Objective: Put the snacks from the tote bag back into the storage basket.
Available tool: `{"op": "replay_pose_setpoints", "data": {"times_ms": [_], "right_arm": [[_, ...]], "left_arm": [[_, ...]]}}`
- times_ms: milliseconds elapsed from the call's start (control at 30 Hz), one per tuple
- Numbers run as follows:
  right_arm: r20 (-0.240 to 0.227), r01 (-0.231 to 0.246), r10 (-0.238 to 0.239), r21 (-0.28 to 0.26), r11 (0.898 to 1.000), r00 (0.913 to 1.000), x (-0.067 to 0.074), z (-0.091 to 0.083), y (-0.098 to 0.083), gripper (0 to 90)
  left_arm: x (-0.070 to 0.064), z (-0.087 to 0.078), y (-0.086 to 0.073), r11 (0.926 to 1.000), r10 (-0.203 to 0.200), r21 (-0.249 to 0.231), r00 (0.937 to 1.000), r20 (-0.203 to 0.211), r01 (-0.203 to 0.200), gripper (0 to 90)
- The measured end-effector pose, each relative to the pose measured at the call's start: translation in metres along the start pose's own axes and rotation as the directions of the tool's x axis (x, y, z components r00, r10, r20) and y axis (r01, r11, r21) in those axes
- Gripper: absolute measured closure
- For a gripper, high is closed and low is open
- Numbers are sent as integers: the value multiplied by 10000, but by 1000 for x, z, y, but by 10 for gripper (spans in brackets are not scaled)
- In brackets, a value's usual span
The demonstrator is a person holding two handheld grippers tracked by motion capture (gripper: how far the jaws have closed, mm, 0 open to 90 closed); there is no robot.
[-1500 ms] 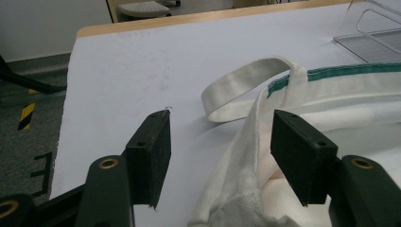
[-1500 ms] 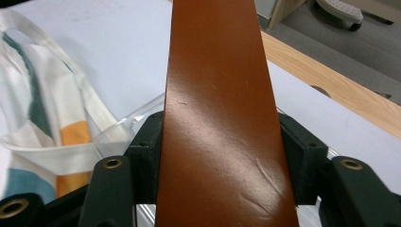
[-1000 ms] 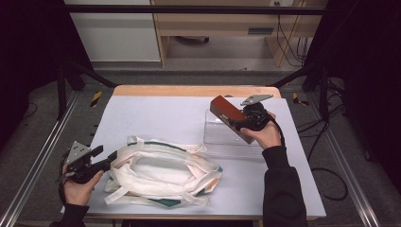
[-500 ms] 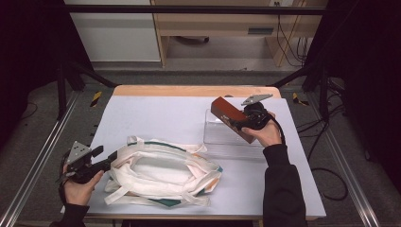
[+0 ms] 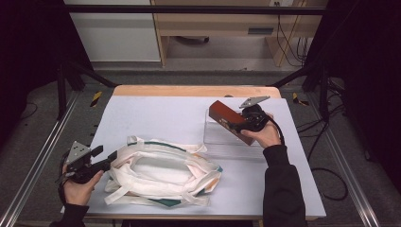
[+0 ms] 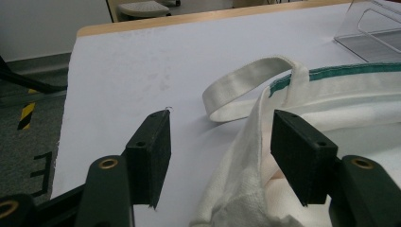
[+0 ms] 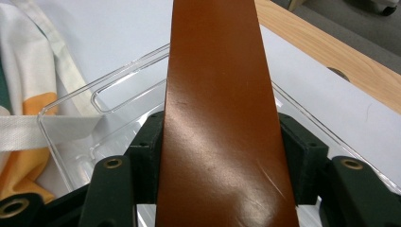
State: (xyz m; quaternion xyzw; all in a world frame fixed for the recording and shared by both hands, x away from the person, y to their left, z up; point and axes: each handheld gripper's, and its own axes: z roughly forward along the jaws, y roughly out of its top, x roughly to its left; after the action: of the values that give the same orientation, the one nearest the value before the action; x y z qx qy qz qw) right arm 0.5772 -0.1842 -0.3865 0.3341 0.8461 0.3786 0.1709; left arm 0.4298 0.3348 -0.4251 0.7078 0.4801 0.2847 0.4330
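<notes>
While clenched on the brown case (image 5: 231, 122) above the clear tray (image 5: 222, 141) near the bench's right edge, right tongs (image 5: 239, 126); left tongs (image 6: 215, 156) released, straddling the bag (image 5: 161, 172) rim at front-left. Seemingly unpacked yet.

glossy smooth brown case (image 7: 222, 118), clear plastic tray (image 7: 118, 94), white cloth bag (image 5: 161, 172), matt table cover (image 5: 156, 118).
</notes>
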Motion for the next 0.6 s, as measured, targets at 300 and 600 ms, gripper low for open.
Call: {"op": "replay_pose_setpoints", "data": {"times_ms": [300,600], "right_arm": [[-275,278,-276,94,9996,9992,5,5,1,431],[-261,173,-161,457,9988,9995,2,14,-4,430]], "left_arm": [[1,-2,1,9999,14,-102,10000,-39,-15,378],[1,-2,1,9999,19,-104,10000,-48,-19,377]]}}
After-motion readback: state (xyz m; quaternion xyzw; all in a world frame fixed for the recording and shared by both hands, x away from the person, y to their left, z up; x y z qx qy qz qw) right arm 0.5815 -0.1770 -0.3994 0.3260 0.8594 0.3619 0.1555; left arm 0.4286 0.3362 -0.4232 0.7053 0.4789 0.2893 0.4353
